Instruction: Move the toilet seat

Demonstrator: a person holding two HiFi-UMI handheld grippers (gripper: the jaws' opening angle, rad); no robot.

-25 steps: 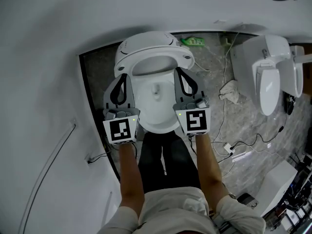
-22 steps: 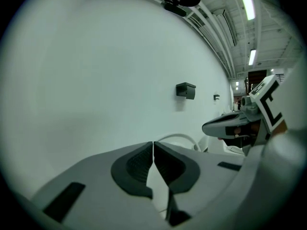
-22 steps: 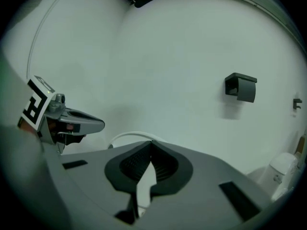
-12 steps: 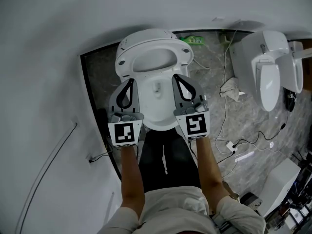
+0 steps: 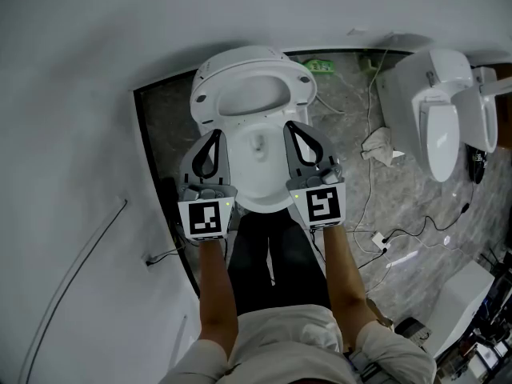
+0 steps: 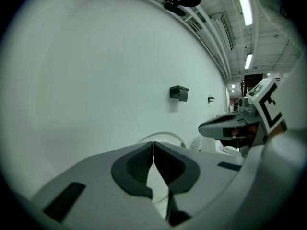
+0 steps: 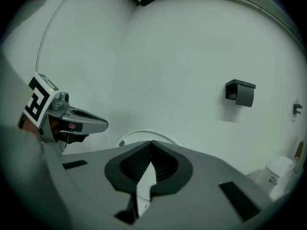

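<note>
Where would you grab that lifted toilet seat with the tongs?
Probably the free upper rim of the toilet seat, reached from the front, above the bowl. The ring stands tipped back toward the wall, so that thin rim is exposed, and its hole leaves room for one jaw. The left tongs and right tongs are shut now.

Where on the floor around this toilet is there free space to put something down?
The marble floor left of the toilet, up to the dark wall edge, looks bare. Right of it, toward the second toilet, it is crowded: cables, a crumpled cloth and a green packet.
</note>
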